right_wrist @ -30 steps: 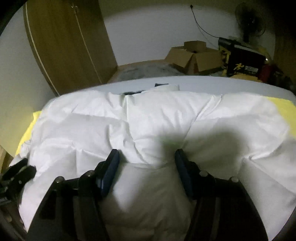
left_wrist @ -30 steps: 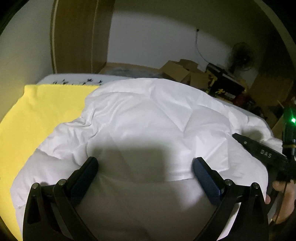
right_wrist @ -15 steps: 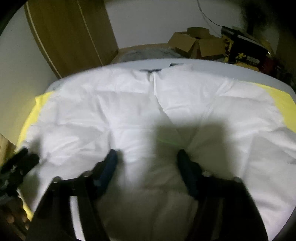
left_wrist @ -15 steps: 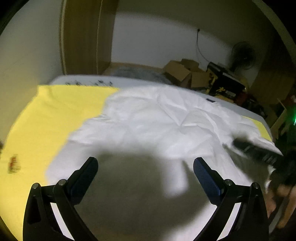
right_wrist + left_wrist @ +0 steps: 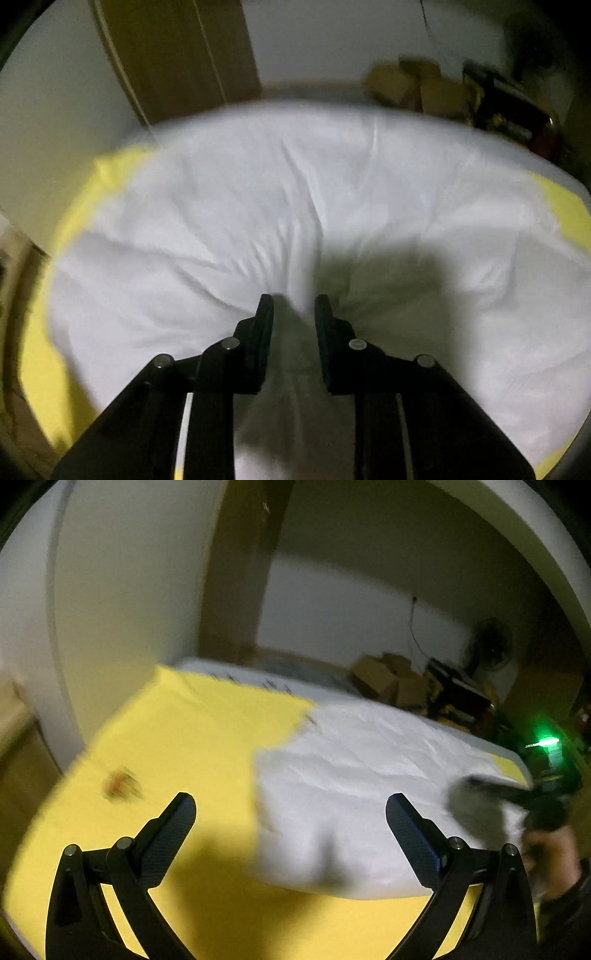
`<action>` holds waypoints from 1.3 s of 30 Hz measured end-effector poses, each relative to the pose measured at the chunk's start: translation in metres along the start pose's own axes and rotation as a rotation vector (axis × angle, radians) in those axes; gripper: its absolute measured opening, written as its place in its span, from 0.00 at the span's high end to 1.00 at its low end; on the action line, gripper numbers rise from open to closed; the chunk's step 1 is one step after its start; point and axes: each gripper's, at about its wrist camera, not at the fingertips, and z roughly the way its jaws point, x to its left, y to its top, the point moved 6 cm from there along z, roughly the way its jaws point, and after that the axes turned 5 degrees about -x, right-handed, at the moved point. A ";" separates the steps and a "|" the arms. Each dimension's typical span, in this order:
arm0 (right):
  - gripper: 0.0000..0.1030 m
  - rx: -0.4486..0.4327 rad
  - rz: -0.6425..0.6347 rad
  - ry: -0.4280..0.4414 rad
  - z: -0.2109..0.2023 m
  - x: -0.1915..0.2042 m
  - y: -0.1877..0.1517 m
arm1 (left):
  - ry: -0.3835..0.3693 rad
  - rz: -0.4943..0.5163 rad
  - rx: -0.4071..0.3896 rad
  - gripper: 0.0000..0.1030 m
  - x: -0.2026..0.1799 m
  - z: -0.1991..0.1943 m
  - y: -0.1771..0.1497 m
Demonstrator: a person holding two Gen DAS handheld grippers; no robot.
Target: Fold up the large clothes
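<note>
A large white padded garment lies on a yellow sheet spread over the bed. In the left wrist view my left gripper is wide open and empty, above the garment's near left corner and the bare sheet. In the right wrist view the garment fills the frame, and my right gripper is shut on a pinched fold of its near edge. The right gripper also shows blurred in the left wrist view, at the garment's right side.
A wooden wardrobe and a white wall stand beyond the bed. Cardboard boxes, a fan and clutter sit at the back right. A small brown mark is on the sheet at the left.
My left gripper pulled back and to the left, off the garment, so bare yellow sheet now lies under it. My right gripper's fingers closed on a fold of the garment.
</note>
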 end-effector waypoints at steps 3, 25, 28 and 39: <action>0.64 -0.169 0.017 -0.006 -0.063 -0.018 0.033 | 0.036 0.000 -0.075 0.00 0.044 -0.027 0.026; 0.34 -0.997 0.234 0.187 -0.497 -0.056 0.045 | -0.266 -0.024 -0.589 0.00 0.060 -0.311 0.161; 0.32 -1.116 0.245 0.170 -0.544 -0.061 0.024 | -0.280 0.008 -0.632 0.00 0.047 -0.332 0.170; 0.20 -1.236 0.277 -0.176 -0.706 -0.108 0.014 | -0.383 0.110 -0.654 0.00 -0.005 -0.491 0.214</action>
